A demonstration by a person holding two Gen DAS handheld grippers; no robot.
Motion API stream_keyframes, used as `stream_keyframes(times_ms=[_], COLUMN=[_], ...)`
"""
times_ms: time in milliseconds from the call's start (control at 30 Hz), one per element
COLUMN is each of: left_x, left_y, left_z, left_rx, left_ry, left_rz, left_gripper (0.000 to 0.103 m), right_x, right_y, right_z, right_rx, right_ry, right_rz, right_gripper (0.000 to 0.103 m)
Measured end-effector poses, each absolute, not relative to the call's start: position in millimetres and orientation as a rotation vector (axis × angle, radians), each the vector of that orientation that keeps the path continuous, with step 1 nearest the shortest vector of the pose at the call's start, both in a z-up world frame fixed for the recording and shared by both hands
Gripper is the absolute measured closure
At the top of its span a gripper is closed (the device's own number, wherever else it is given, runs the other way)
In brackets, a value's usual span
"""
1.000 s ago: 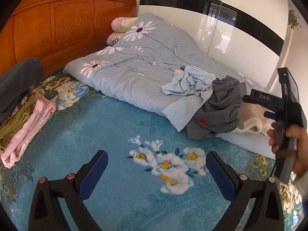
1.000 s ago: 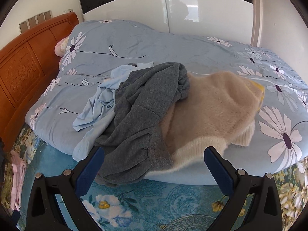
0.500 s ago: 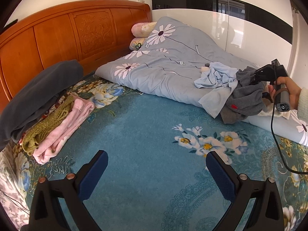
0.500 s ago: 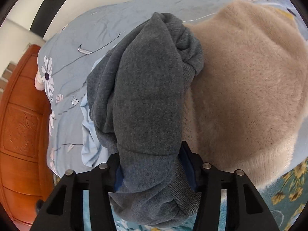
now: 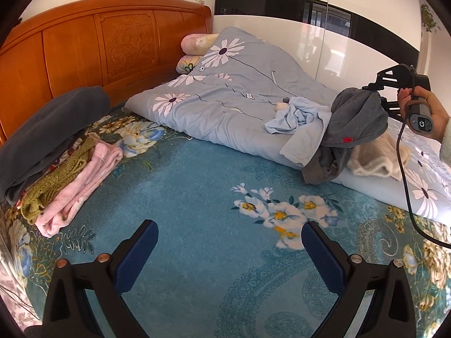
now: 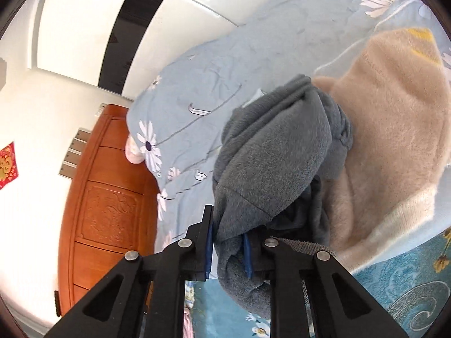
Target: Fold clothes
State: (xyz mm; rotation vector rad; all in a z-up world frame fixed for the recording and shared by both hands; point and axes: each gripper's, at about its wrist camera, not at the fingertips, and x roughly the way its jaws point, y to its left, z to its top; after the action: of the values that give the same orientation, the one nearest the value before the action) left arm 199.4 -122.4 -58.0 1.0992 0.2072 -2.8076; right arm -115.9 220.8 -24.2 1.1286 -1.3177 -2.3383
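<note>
My right gripper (image 6: 228, 242) is shut on a grey sweater (image 6: 270, 166) and holds it lifted off the quilt; it also shows in the left wrist view (image 5: 355, 121), hanging from the right gripper (image 5: 375, 95). A beige fluffy sweater (image 6: 394, 140) lies under it on the quilt, also in the left wrist view (image 5: 375, 155). A light blue garment (image 5: 298, 118) lies crumpled beside them. My left gripper (image 5: 229, 253) is open and empty, low over the blue floral bedspread (image 5: 197, 197).
A stack of folded clothes (image 5: 53, 152) (dark grey, olive, pink) lies at the left by the wooden headboard (image 5: 98, 45). A blue daisy quilt (image 5: 225, 90) covers the bed's far side, with pillows (image 5: 194, 48) behind. A cable (image 5: 406, 186) hangs from the right gripper.
My right gripper closed on the grey sweater, then lifted and tilted it up off the beige sweater. My left gripper drew back and turned left, still open.
</note>
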Motion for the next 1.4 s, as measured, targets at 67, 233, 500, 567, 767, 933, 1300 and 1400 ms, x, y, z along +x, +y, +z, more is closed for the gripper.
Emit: stream_keyframes(times_ms=[67,233,500,567,767,933,1300,1400], left_x=[203.3,213.0,236.6,243.2,260.1,270.9,263.4,257.0], left_y=[-120.8,-118.5,-123.1,-126.4,-134.5,-140.3,-154.2,-151.5], left_z=[-54.8,-46.7,-32.7,-29.9,-24.0,-25.8,-52.0,-61.2], left_rx=[1.094,1.087,1.045,1.031,1.006,0.996,1.092,1.142], left_ry=[0.209,0.231,0.279,0.296,0.331,0.324,0.424,0.416], left_rz=[-2.825,-2.859,-2.899,-2.904,-2.903,-2.881,-2.765,-2.741], left_gripper=[0.0,0.0,0.0,0.0,0.0,0.0,0.0,0.0], right_x=[-107.4,-58.4,55.7,73.7,97.6,88.2,55.6,41.4], right_y=[231.2,251.2,275.4,268.3,236.7,218.0,208.0,225.5], right_z=[-2.5,56.8,181.3,211.5,235.8,184.6,51.4,1.7], right_rx=[1.059,0.877,0.605,0.51,0.57,0.767,1.077,1.241], right_ry=[-1.337,-1.302,-1.029,-0.98,-0.774,-0.721,-0.594,-0.683], right_rz=[-2.317,-2.29,-2.386,-2.399,-2.489,-2.524,-2.616,-2.651], right_gripper=[0.086,0.086,0.093,0.096,0.096,0.096,0.031,0.03])
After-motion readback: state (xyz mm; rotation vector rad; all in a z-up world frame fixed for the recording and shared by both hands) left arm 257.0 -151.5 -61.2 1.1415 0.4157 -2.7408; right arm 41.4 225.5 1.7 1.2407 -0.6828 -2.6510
